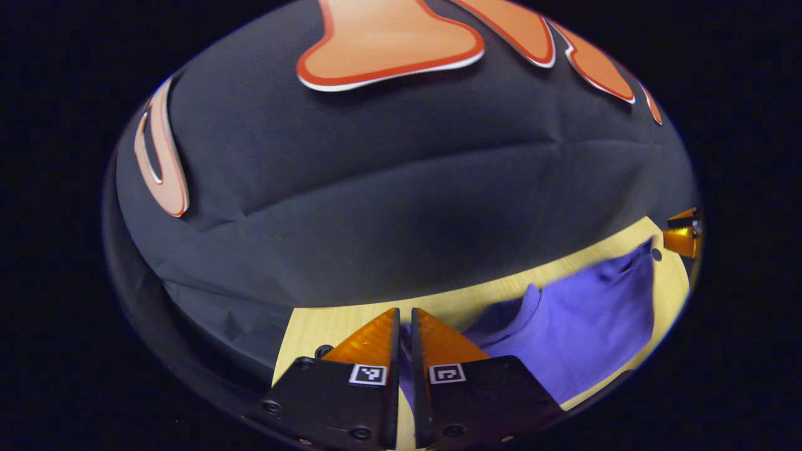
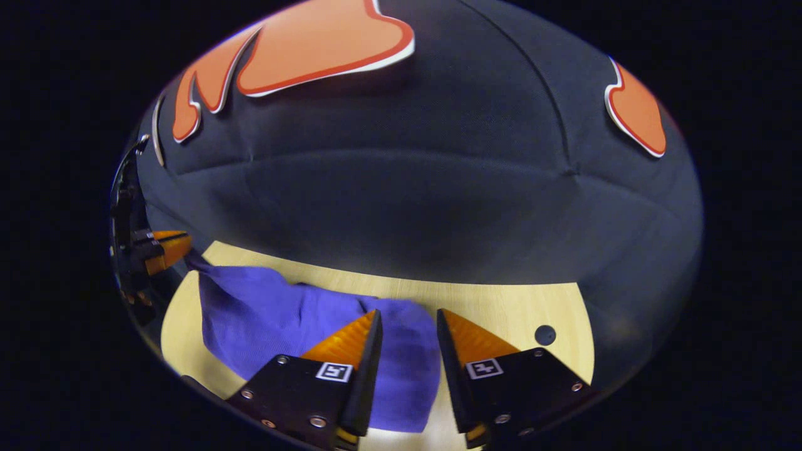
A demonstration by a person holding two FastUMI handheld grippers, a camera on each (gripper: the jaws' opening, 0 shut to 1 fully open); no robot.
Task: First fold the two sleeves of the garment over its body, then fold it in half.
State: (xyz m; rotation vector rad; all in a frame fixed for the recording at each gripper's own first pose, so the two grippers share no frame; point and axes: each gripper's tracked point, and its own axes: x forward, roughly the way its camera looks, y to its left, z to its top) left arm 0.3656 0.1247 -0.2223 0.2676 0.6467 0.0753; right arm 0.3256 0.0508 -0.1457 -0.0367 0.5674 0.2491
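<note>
While the left gripper [image 1: 405, 313] keeps its jaws almost closed, a thin strip of the purple knitted cloth garment [image 1: 583, 326] sits in the narrow gap between them, so the jaws seem to pinch an edge of it. From that gap the garment spreads away to the right over the pale wooden desk [image 1: 313, 329], with folds and wrinkles in it. At the far right edge of the left gripper view the tip of the other gripper shows near the far corner of the garment, beside a small dark hole in the desk.

In the right gripper view the right gripper [image 2: 408, 316] has its jaws moderately open, and the garment [image 2: 263, 313] lies under and between them; I cannot tell if either finger touches the cloth. The garment stretches from there to the left across the desk [image 2: 495, 300], and its far corner rises to the tip of the left gripper [image 2: 170, 245] at the left edge. Behind the desk hangs the black cloth wall [image 2: 401, 207].
</note>
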